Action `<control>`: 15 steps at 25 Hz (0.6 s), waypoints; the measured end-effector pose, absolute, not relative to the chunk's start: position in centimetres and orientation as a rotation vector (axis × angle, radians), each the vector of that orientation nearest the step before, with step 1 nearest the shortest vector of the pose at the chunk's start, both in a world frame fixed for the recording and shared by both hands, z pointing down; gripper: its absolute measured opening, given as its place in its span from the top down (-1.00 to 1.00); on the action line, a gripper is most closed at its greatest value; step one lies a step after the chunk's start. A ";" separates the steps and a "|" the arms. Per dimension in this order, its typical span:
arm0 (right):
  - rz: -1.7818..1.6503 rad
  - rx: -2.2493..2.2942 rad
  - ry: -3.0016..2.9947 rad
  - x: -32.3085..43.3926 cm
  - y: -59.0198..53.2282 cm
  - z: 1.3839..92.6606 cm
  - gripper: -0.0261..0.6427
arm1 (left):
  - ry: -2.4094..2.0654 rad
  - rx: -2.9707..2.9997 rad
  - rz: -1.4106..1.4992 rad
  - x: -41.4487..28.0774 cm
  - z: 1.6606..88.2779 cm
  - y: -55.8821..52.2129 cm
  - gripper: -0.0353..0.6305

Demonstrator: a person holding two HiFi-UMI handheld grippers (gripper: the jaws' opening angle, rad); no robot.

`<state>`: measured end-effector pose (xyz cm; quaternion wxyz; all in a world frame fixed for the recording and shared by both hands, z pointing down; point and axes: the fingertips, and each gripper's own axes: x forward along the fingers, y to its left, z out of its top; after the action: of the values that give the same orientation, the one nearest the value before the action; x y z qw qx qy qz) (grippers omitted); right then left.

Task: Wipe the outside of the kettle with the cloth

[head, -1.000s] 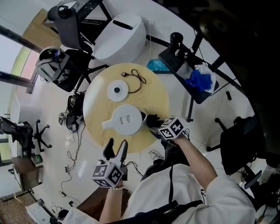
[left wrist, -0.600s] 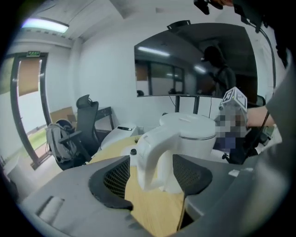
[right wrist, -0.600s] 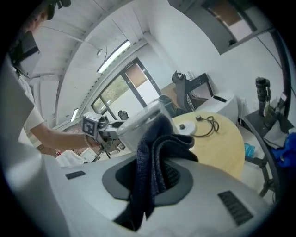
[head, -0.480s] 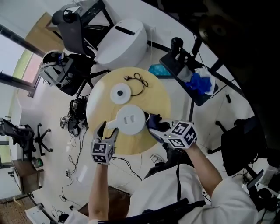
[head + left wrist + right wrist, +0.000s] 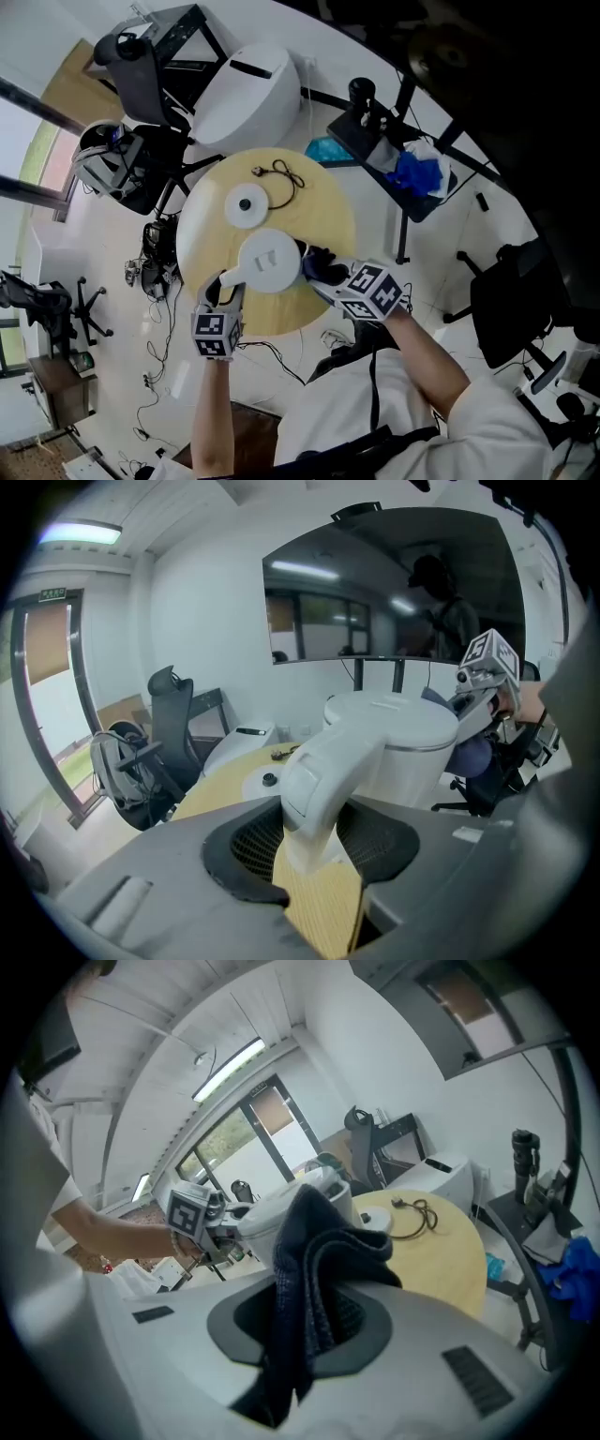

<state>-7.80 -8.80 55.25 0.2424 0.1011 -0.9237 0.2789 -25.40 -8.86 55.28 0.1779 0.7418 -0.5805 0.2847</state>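
My head camera steeply down over the surface (image 5: 323, 202), left tool (image 5: 223, 284) and right tool (image 5: 319, 272) cameras close, facing each other across it, kettle (image 5: 267, 261) shared.

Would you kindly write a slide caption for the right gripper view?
Right claw, clamped on the dark cloth, poised beside the white kettle on the round table.

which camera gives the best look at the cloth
The right gripper view: the dark cloth hangs bunched between the right tongs, filling the middle. The head view shows only a small dark lump by the kettle; in the left gripper view the kettle largely hides it.
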 end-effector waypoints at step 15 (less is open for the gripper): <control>1.087 0.368 -2.302 -6.8 -10.5 69.3 0.72 | -1.549 2.008 0.689 -21.8 55.6 -3.6 0.35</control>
<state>-6.80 -10.55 69.27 0.2807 0.1371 -0.8590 0.4055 -21.84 -3.58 55.57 0.2539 0.7390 -0.5702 0.2536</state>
